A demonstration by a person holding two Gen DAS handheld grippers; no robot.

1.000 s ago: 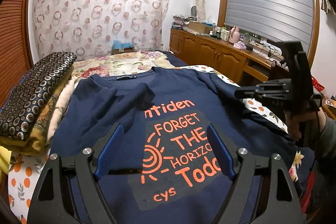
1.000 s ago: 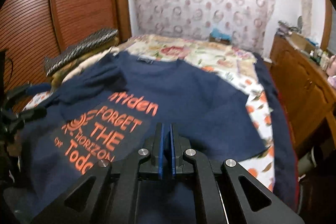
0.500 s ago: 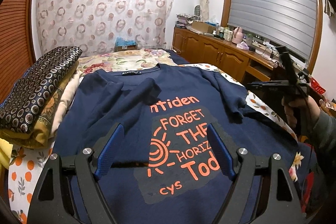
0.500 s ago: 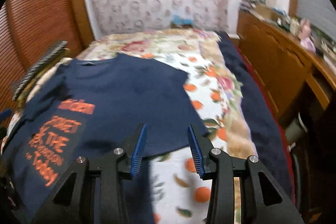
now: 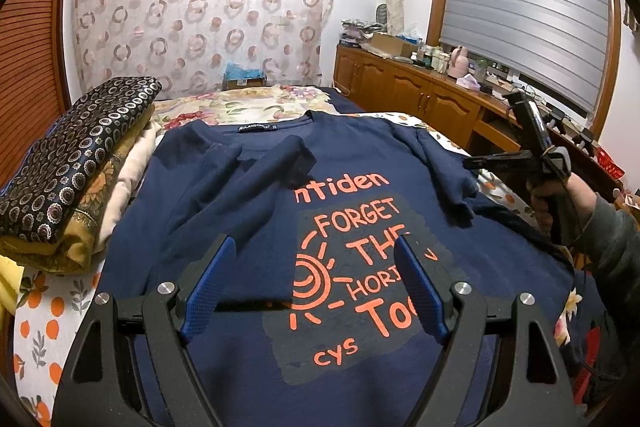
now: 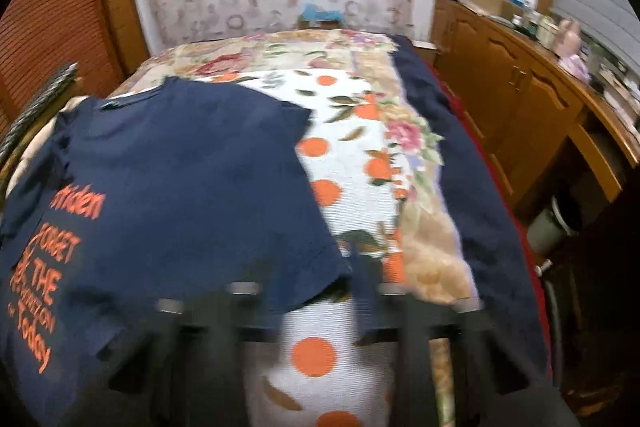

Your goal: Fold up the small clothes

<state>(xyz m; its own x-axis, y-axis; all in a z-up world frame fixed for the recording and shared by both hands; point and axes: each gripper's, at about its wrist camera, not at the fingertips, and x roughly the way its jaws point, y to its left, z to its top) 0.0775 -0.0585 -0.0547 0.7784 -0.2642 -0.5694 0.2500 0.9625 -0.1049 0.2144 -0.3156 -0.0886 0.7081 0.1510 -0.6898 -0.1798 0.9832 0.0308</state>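
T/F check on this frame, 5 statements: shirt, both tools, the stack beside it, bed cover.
1. The navy T-shirt lies print side up on the bed. True.
2. The left tool is clamped on the shirt. False: its jaws stand wide apart above the print, nothing between them.
3. A folded stack sits at the shirt's left edge. True.
4. The bed cover by the shirt is plain white. False: it is printed with oranges and leaves.
5. The right tool is over the shirt's hem. False: it is near the right sleeve.
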